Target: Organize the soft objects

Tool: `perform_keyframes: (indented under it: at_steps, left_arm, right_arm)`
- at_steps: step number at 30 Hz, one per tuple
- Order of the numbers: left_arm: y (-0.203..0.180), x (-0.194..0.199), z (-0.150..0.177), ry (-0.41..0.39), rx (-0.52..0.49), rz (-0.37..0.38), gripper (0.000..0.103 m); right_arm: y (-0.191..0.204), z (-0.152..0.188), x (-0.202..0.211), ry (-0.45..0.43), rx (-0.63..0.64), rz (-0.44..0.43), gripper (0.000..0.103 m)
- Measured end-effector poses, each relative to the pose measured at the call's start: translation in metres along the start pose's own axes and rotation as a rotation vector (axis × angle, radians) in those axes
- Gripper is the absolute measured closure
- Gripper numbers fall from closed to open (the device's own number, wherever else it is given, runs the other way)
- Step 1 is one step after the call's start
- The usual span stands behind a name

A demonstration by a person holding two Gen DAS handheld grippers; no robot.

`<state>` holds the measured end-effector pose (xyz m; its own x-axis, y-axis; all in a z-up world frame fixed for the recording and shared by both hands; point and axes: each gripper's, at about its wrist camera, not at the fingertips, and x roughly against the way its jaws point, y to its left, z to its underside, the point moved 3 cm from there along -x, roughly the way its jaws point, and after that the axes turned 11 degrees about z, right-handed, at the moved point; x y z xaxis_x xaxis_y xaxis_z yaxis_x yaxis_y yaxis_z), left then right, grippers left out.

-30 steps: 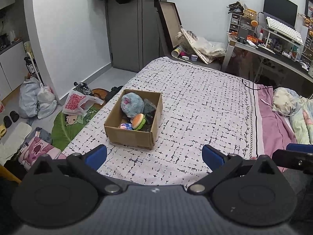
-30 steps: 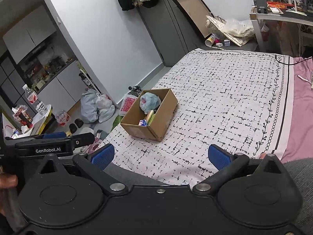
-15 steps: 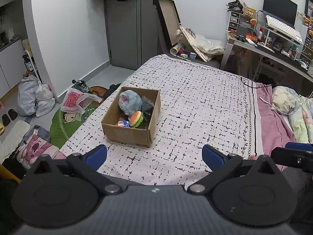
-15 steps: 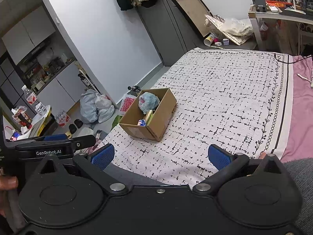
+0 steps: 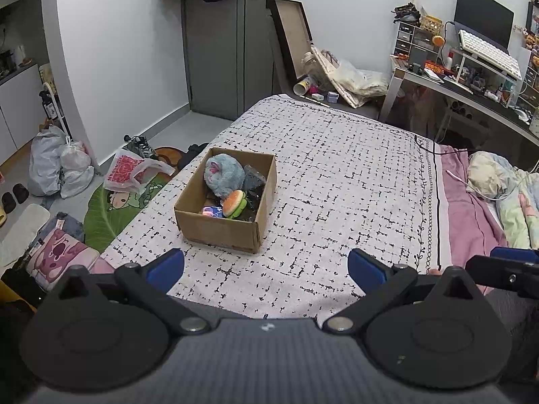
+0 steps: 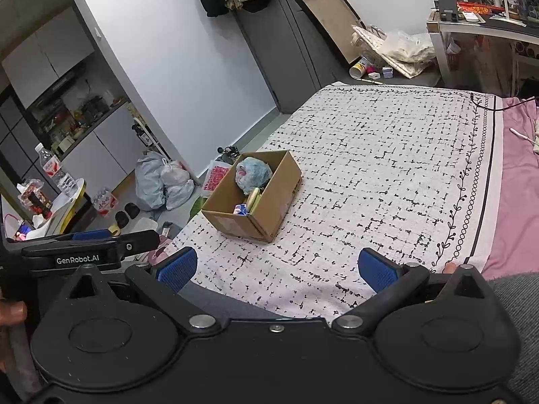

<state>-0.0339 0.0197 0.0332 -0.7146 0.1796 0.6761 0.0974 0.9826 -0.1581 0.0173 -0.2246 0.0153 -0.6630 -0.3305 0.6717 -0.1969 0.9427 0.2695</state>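
Cardboard box sits left of centre frame on the bedspread, holding a blue plush: judged light, compressible; grip its bulging top. Left gripper and right gripper spread apart, empty.

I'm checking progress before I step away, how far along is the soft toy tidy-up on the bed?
Looks nearly done: the blue plush and burger toy sit in the cardboard box. Left gripper and right gripper are open, holding nothing. No loose toys show on the bedspread.
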Motion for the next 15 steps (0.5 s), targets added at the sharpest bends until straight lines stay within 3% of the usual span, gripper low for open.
perform_keyframes:
  at_steps: [15]
  left_arm:
    - [0.0, 0.001, 0.0036, 0.002, 0.003, 0.01, 0.001]
  right_arm:
    - [-0.0056, 0.0004, -0.005, 0.001, 0.013, 0.025, 0.0]
